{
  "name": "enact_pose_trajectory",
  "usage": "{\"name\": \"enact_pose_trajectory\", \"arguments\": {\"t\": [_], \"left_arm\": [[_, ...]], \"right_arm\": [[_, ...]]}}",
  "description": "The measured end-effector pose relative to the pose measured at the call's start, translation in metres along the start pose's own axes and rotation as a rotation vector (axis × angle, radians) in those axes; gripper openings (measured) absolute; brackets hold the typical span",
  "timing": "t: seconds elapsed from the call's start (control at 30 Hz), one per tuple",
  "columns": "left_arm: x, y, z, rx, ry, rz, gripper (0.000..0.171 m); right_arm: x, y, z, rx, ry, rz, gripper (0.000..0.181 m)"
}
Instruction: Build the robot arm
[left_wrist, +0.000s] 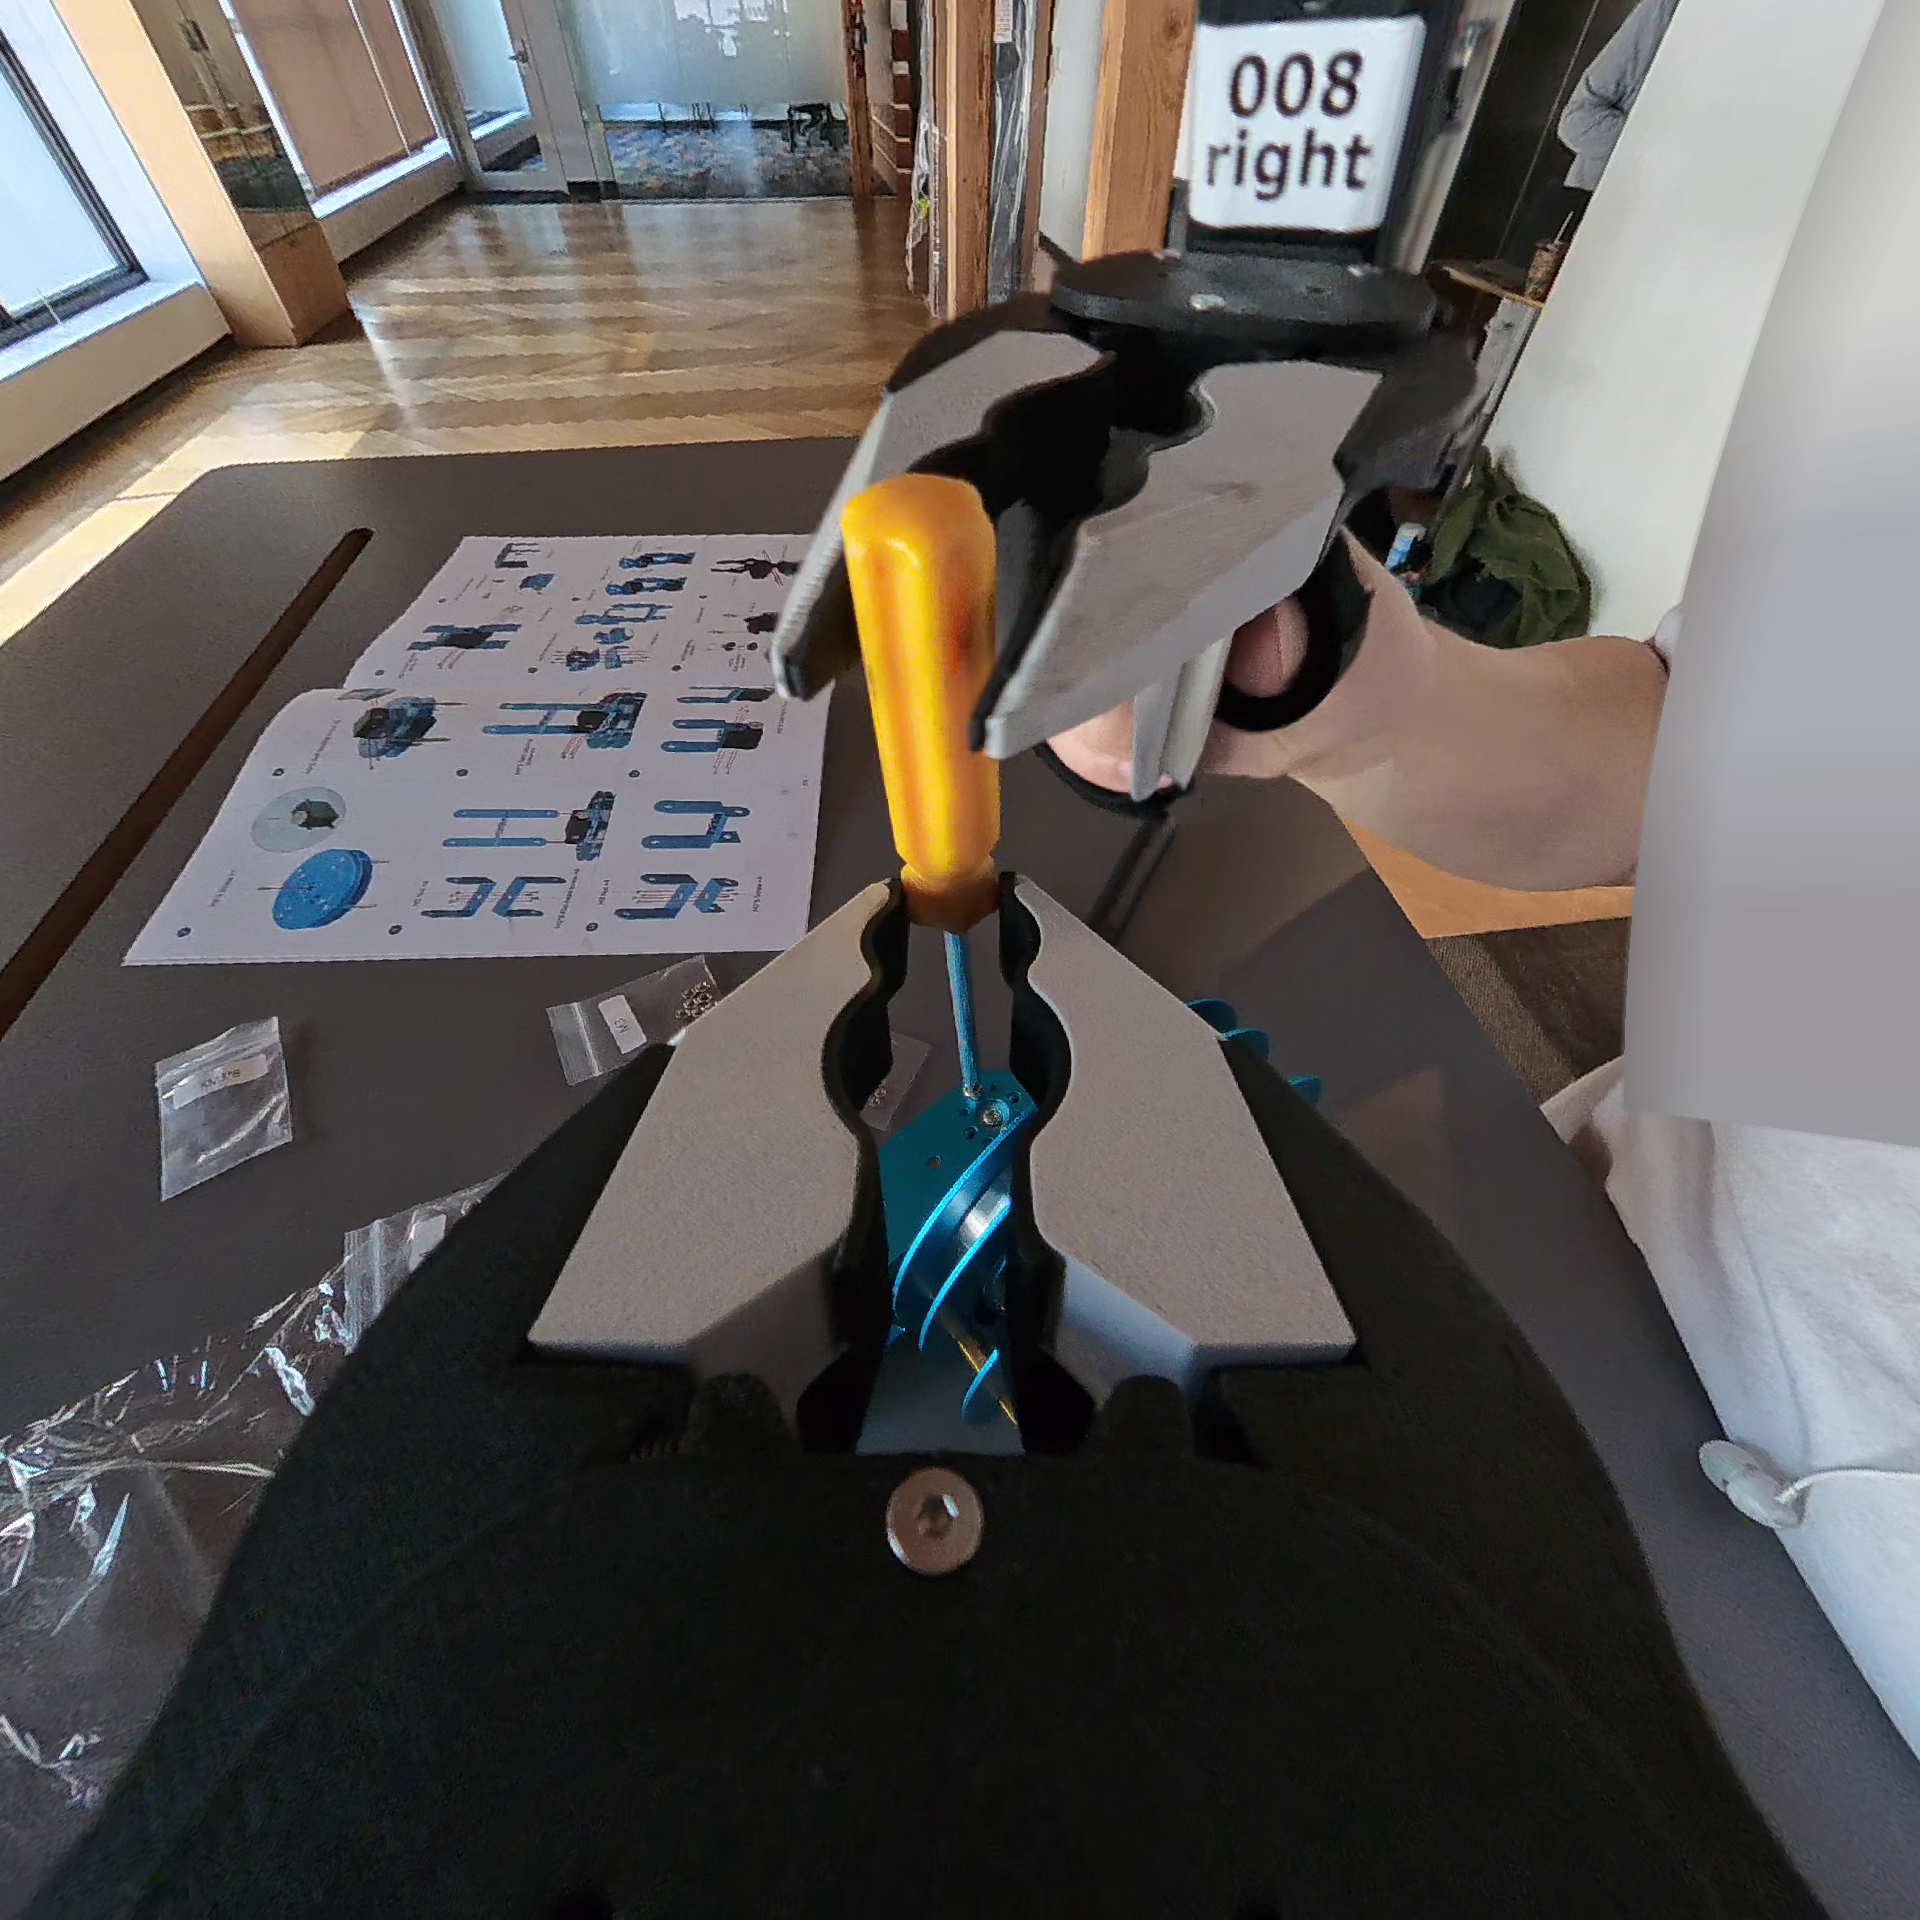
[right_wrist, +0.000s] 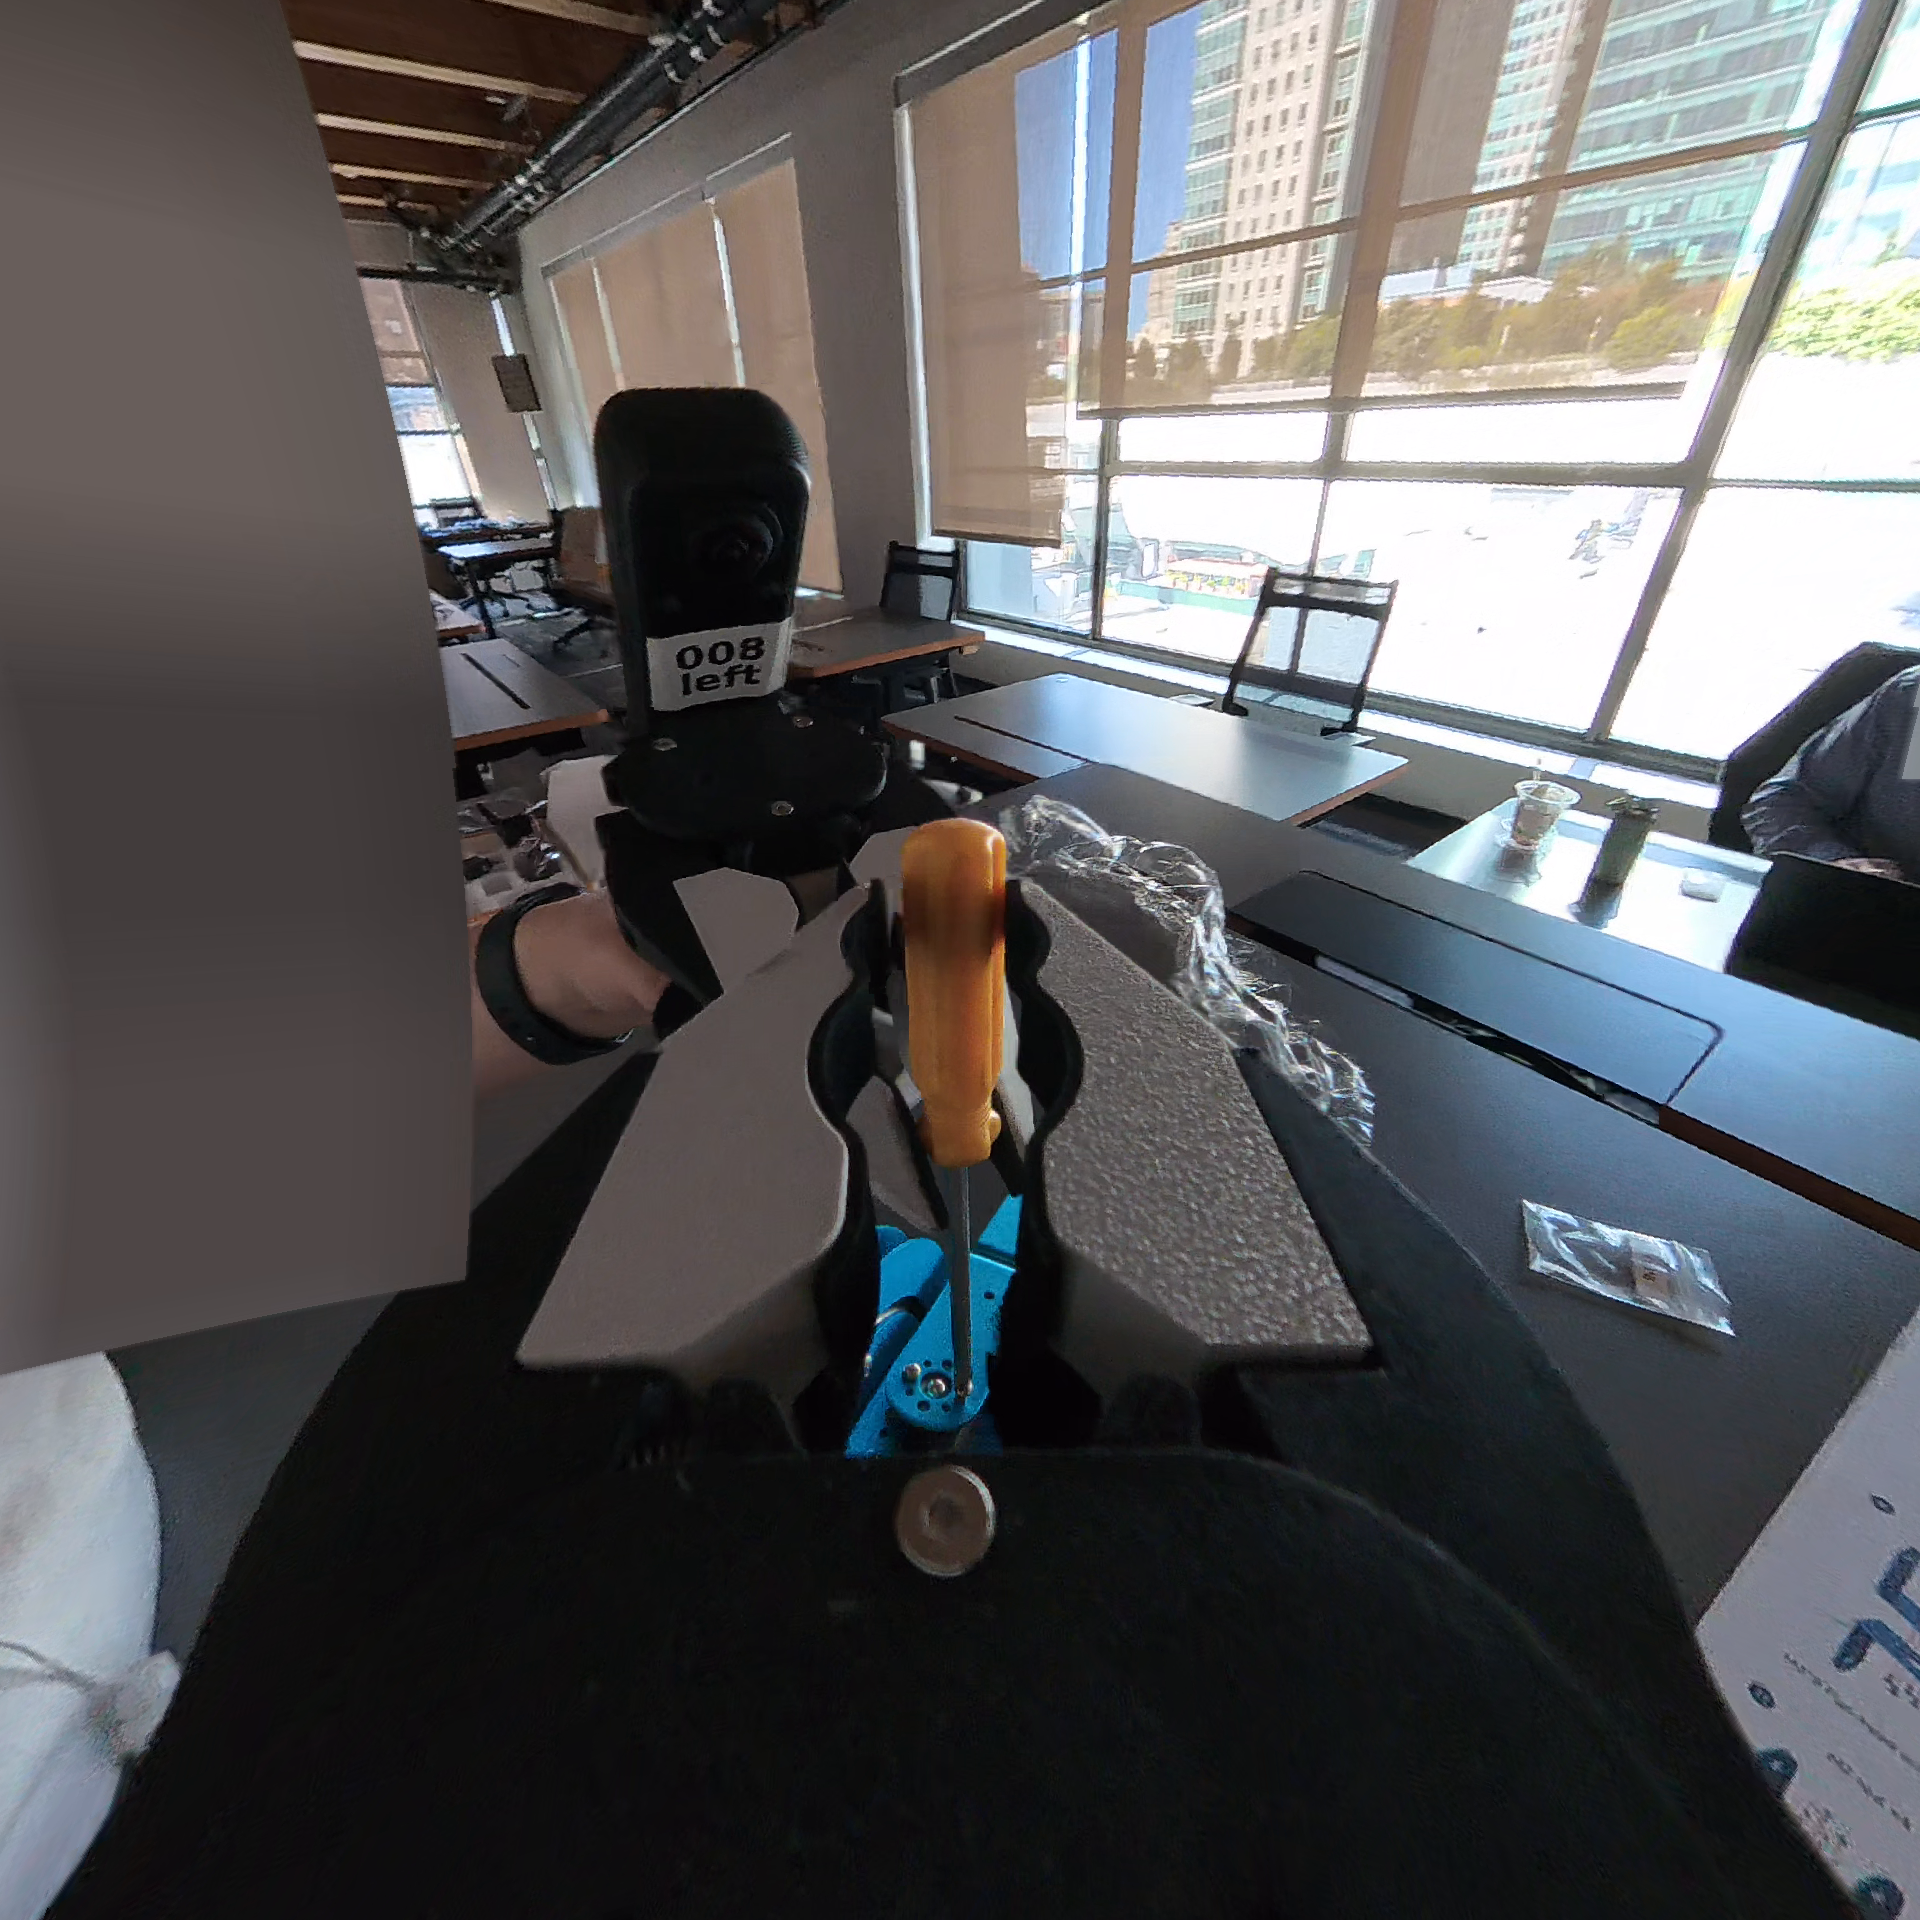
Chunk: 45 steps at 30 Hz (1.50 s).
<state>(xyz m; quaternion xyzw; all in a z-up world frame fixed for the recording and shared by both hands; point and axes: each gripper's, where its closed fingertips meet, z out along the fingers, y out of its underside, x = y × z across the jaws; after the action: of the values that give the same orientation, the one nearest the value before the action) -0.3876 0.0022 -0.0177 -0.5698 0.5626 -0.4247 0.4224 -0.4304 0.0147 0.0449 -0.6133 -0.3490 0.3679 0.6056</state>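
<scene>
My right gripper (right_wrist: 951, 894) is shut on the orange handle of a screwdriver (right_wrist: 951, 987), held upright. Its thin shaft runs down to a small screw (right_wrist: 938, 1385) on a blue metal part (right_wrist: 914, 1340). In the left wrist view my left gripper (left_wrist: 953, 894) is shut on that blue metal part (left_wrist: 951, 1184), which sits between its fingers just above the dark table (left_wrist: 416, 1091). The right gripper (left_wrist: 888, 696) comes in from above with the screwdriver (left_wrist: 925, 675), its tip at the screw (left_wrist: 994, 1114). The left gripper (right_wrist: 769, 935) shows partly behind my right fingers.
An open instruction sheet (left_wrist: 499, 810) lies on the table beyond the grippers. Small plastic bags (left_wrist: 221, 1101) (left_wrist: 623, 1023) and crumpled clear wrap (left_wrist: 156, 1455) lie to the left. More blue parts (left_wrist: 1247, 1049) sit to the right. Another bag (right_wrist: 1626, 1278) lies right; other desks and a seated person (right_wrist: 1829, 769) are behind. Some 7 cm of space lies between my two pairs of fingers. The right gripper is farther from the small screw (right_wrist: 938, 1385), some 12 cm, than the left, some 7 cm.
</scene>
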Motion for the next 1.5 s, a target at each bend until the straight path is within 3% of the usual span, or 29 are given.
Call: {"name": "enact_pose_trajectory", "arguments": {"t": [0.07, 0.17, 0.27, 0.4, 0.5, 0.6, 0.7, 0.77, 0.87, 0.97, 1.07, 1.13, 1.2, 1.33, 1.5], "left_arm": [[0.002, 0.000, 0.000, 0.003, 0.019, -0.003, 0.015], [0.004, 0.000, 0.001, 0.003, 0.034, -0.001, 0.015], [0.003, 0.001, 0.001, 0.003, 0.027, 0.001, 0.015], [0.001, -0.008, 0.000, 0.048, -0.001, -0.011, 0.023], [-0.001, -0.008, 0.000, 0.049, -0.013, -0.016, 0.017], [0.000, -0.007, -0.002, 0.044, 0.010, -0.033, 0.017], [0.001, -0.007, -0.002, 0.039, 0.019, -0.030, 0.017], [0.003, -0.007, -0.003, 0.036, 0.029, -0.026, 0.017], [0.002, -0.007, -0.003, 0.032, 0.013, -0.022, 0.017], [-0.001, -0.008, -0.002, 0.035, -0.022, -0.010, 0.019], [0.001, -0.008, -0.003, 0.034, -0.007, -0.014, 0.017], [0.001, -0.007, -0.005, 0.037, 0.007, -0.020, 0.017], [0.002, -0.007, -0.006, 0.036, 0.015, -0.023, 0.017], [0.004, -0.007, -0.006, 0.040, 0.008, -0.015, 0.017], [0.002, -0.006, -0.003, 0.037, -0.027, -0.013, 0.020]], "right_arm": [[-0.001, -0.005, 0.000, -0.018, -0.090, 0.037, 0.031], [-0.009, -0.005, -0.002, -0.109, -0.238, 0.061, 0.018], [-0.007, -0.003, -0.003, -0.147, -0.170, -0.073, 0.017], [0.001, -0.003, 0.001, -0.122, 0.011, -0.043, 0.017], [0.003, -0.003, -0.001, -0.093, 0.102, -0.032, 0.017], [-0.001, -0.001, 0.000, -0.126, 0.075, -0.040, 0.017], [-0.003, -0.002, 0.003, -0.167, -0.020, -0.067, 0.036], [-0.010, 0.003, 0.003, -0.221, -0.113, -0.082, 0.017], [-0.007, 0.004, 0.004, -0.222, -0.073, -0.067, 0.016], [0.004, 0.003, 0.003, -0.188, 0.093, -0.056, 0.016], [0.002, 0.003, 0.003, -0.165, 0.163, -0.053, 0.016], [-0.001, 0.004, 0.004, -0.187, 0.113, -0.078, 0.016], [-0.005, 0.003, 0.005, -0.196, 0.013, -0.077, 0.029], [-0.005, 0.008, 0.005, -0.236, -0.126, -0.042, 0.017], [0.008, 0.007, 0.005, -0.189, 0.107, -0.021, 0.017]]}}
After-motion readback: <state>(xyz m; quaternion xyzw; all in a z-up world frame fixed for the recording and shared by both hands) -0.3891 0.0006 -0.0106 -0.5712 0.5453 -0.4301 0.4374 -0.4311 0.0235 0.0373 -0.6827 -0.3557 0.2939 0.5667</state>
